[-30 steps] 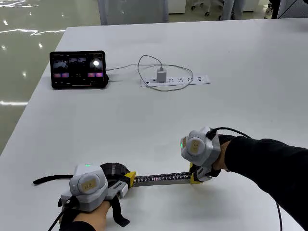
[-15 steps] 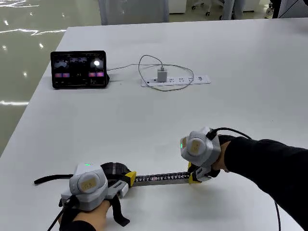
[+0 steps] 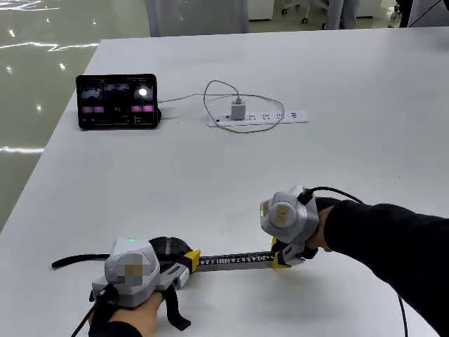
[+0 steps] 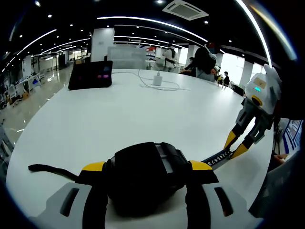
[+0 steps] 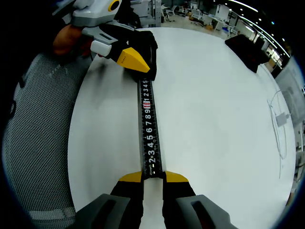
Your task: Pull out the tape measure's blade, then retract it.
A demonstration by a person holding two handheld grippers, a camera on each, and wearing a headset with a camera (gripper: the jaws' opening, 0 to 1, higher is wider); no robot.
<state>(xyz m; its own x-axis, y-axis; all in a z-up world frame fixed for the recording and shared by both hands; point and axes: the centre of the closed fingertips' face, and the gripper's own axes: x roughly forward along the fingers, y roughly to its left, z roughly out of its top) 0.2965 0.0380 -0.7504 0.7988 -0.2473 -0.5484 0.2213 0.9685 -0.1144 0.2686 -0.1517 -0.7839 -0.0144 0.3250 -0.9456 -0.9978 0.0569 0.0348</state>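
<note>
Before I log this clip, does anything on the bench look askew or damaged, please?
Nothing stands out: the blade runs straight and unkinked from the tape measure case in the left gripper to the right gripper pinching its tip.

White surface (image 3: 316,84), glossy. Far left: black tablet (image 3: 116,101), screen lit. Right of it: white power strip (image 3: 259,118), charger (image 3: 238,111) plugged in, cable (image 3: 205,98) looping toward tablet. Near edge: black tape measure (image 3: 168,249), blade (image 3: 235,260) extended rightward, strap (image 3: 74,262) trailing left.

Your head view's bright and sharp, glare streaking the glossy floor (image 3: 28,42), soft shadows on the white table (image 3: 280,168). Both your gripper views bend hard at the edges.
</note>
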